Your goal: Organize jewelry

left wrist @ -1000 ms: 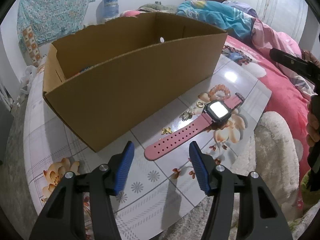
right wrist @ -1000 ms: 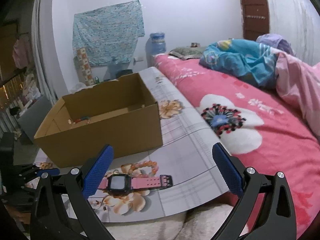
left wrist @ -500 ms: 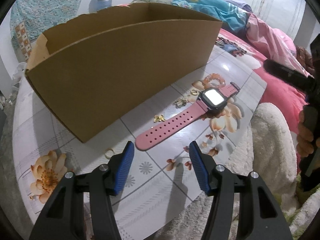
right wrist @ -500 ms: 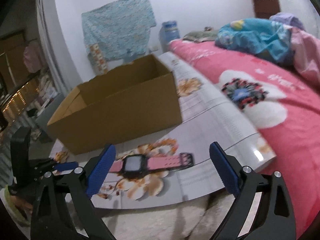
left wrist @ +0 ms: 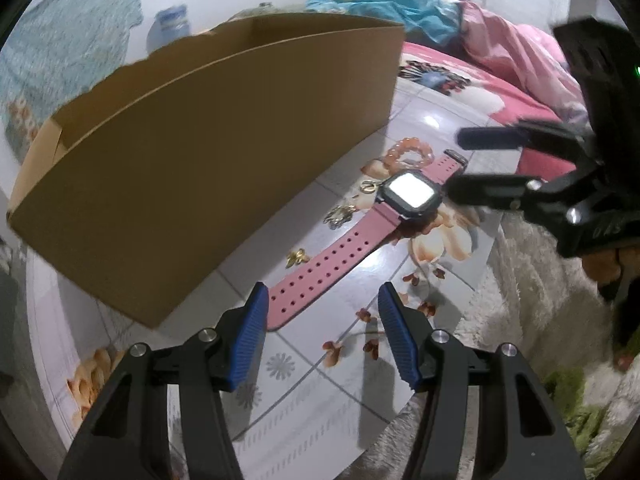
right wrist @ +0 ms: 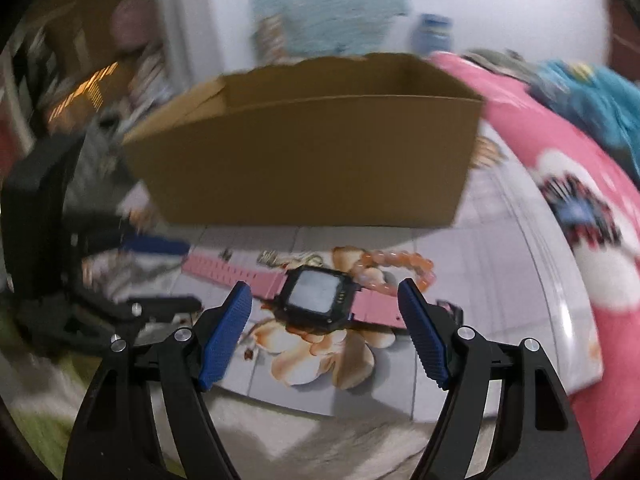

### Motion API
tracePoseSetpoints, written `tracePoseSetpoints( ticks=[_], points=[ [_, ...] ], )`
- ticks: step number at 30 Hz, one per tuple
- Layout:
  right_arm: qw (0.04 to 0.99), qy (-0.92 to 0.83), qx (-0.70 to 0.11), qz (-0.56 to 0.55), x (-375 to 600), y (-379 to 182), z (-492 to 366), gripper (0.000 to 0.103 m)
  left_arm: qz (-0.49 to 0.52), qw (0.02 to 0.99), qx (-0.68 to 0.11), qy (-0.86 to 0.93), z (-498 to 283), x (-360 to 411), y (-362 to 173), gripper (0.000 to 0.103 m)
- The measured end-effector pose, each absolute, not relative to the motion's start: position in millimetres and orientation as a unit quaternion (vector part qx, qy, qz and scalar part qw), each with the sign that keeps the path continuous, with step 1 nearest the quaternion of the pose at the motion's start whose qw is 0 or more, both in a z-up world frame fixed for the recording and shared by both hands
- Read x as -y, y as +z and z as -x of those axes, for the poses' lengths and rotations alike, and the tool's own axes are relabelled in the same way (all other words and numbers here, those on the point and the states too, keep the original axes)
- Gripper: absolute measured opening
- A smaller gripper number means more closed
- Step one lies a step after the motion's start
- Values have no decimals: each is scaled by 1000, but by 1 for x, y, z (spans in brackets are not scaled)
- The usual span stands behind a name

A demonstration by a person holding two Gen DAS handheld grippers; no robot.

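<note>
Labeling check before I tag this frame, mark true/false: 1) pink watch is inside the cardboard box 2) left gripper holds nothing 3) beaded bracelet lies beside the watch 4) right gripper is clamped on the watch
1) False. The pink watch lies on the floral mat, outside the cardboard box.
2) True. The left gripper is open and empty.
3) True. The beaded bracelet lies beside the watch face.
4) False. The right gripper has just been closing, but its pads touch nothing.

Dim, motion-blurred, fisheye-warped edges

Pink floral bedspread [left wrist: 516, 92] — teal blanket [right wrist: 596, 96], blue jug [left wrist: 168, 28] behind.
</note>
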State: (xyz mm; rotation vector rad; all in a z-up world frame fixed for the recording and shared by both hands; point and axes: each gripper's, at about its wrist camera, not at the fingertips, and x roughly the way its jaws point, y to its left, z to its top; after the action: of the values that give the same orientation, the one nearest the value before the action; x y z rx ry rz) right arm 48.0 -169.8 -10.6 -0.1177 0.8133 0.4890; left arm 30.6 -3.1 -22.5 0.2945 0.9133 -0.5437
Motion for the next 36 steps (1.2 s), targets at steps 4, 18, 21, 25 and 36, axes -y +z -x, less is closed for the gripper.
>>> tracePoseSetpoints(
  ticks=[4, 18, 21, 25, 36],
  points=[
    [862, 279, -406, 120, 157, -16, -59, 60, -150, 852, -424, -268, -31, 9, -24, 51],
    [798, 343, -423, 258, 119, -33, -78, 52, -160, 847, -408, -299, -38, 25, -25, 31],
    [790, 355, -431, 252, 118, -30, -81, 51, -170, 847, -405, -299, -40, 29, -25, 30],
    [777, 381, -445, 228, 123, -25, -89, 51, -187, 845, -398, -303, -40, 35, -24, 30],
    [732, 441, -505, 120, 154, -20, -142, 51, -266, 844, -374, -275, -33, 57, -33, 30]
  ],
)
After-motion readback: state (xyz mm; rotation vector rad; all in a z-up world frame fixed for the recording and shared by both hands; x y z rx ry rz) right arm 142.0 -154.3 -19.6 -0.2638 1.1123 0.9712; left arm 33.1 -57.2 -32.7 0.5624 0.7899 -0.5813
